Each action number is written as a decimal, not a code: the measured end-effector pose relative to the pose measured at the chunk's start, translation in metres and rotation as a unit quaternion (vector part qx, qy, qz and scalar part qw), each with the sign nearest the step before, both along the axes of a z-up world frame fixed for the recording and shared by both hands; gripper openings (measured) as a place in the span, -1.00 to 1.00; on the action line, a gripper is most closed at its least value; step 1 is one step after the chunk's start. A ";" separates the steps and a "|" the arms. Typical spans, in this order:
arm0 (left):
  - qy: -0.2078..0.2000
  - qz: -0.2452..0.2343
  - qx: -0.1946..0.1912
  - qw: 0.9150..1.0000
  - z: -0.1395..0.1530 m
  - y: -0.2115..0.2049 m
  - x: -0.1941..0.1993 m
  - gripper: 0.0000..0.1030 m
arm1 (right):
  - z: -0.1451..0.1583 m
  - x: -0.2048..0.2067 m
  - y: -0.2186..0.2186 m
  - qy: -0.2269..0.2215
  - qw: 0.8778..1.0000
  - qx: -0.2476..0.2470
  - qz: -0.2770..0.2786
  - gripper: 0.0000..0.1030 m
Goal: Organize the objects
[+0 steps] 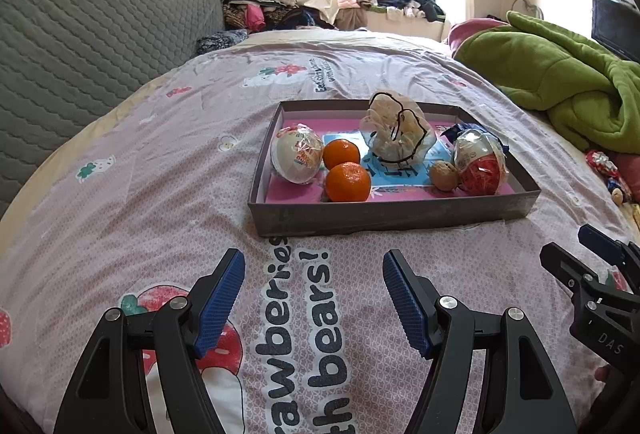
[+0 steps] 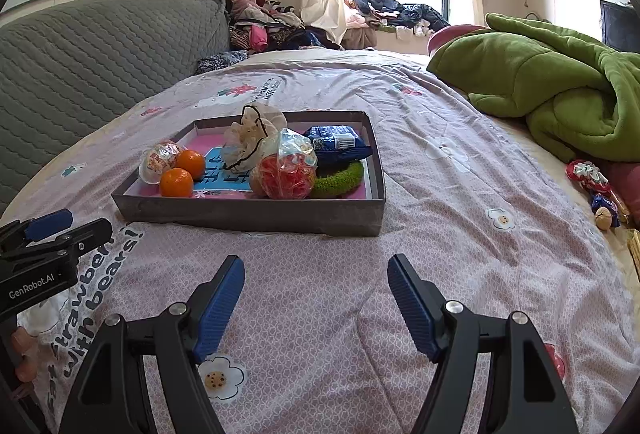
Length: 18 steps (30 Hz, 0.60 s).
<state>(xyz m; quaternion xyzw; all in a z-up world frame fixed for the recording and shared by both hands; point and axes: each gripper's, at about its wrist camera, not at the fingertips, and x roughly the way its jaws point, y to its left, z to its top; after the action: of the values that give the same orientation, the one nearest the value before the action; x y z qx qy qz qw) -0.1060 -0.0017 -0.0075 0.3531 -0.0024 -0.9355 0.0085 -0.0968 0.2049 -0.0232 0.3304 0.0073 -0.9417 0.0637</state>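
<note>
On the bed, tray point(image 1: 392, 211) holds oranges point(image 1: 347, 181), perhaps a walnut point(image 1: 443, 175)

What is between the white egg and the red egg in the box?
In the left wrist view: two oranges, a clear bag of pale stuff and a small brown nut.

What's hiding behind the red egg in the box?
From the right wrist view, a green knitted ring and a blue snack packet lie behind the red egg; the egg covers part of each.

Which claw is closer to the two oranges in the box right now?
Left. The left claw hangs open in front of the box, almost in line with the oranges. The right claw, also open, sits further right, facing the box's other end.
</note>
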 end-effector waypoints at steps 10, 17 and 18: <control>-0.002 0.004 0.002 1.000 -0.006 -0.004 -0.002 0.42 | -0.007 -0.001 0.001 -0.001 1.000 0.004 -0.003 0.43; -0.004 0.004 0.001 1.000 -0.010 -0.004 -0.004 0.42 | -0.010 -0.003 0.001 -0.004 1.000 0.003 -0.003 0.43; -0.004 0.003 0.002 1.000 -0.011 -0.004 -0.004 0.42 | -0.010 -0.003 0.001 -0.005 1.000 0.003 -0.004 0.43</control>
<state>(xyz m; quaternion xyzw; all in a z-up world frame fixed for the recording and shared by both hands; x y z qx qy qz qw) -0.1098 -0.0055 -0.0183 0.3568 0.0003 -0.9341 0.0105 -0.0998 0.2058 -0.0336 0.3350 0.0084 -0.9403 0.0594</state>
